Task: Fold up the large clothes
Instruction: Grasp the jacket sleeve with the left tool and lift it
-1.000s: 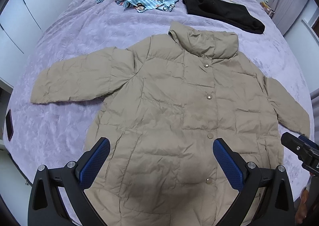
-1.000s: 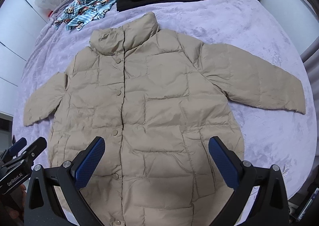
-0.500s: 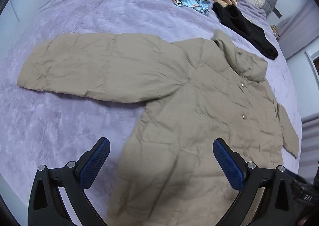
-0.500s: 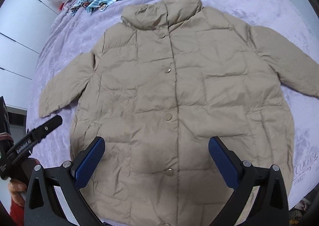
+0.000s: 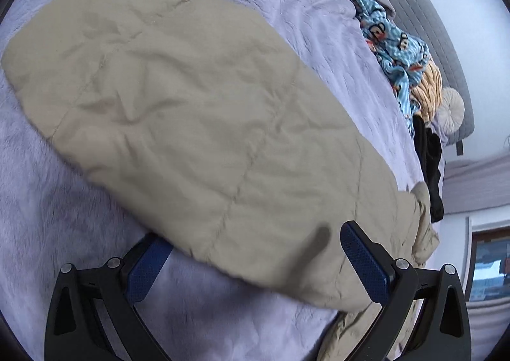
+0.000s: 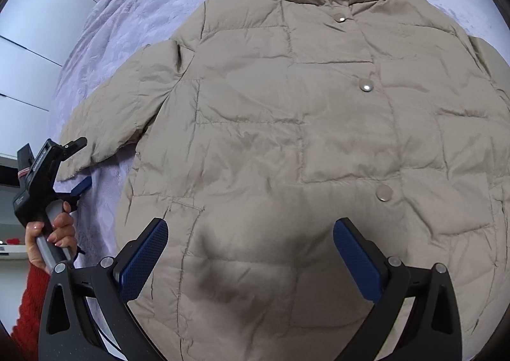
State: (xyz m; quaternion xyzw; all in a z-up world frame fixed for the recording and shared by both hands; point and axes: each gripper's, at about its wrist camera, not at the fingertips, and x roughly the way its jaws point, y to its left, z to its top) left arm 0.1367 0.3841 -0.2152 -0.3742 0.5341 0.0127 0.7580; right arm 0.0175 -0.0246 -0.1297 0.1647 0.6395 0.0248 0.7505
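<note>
A beige quilted puffer jacket (image 6: 287, 125) lies flat, front up and snapped shut, on a lilac bedspread (image 6: 127, 23). In the left wrist view its left sleeve (image 5: 191, 112) fills the frame. My left gripper (image 5: 251, 252) is open, low at the sleeve's near edge, with one blue pad (image 5: 143, 268) partly under the fabric and the other above it. From the right wrist view the left gripper (image 6: 76, 163) sits at the sleeve cuff. My right gripper (image 6: 251, 259) is open and empty above the jacket's lower front.
A blue monkey-print garment (image 5: 395, 52), a striped peach garment (image 5: 427, 96) and a black garment (image 5: 430, 163) lie near the grey headboard (image 5: 424, 10) with a round cushion (image 5: 449, 109). White cabinet doors (image 6: 28, 36) stand left of the bed.
My left gripper has swung left and dropped down to the left sleeve's edge. My right gripper has moved left and closer over the jacket's front.
</note>
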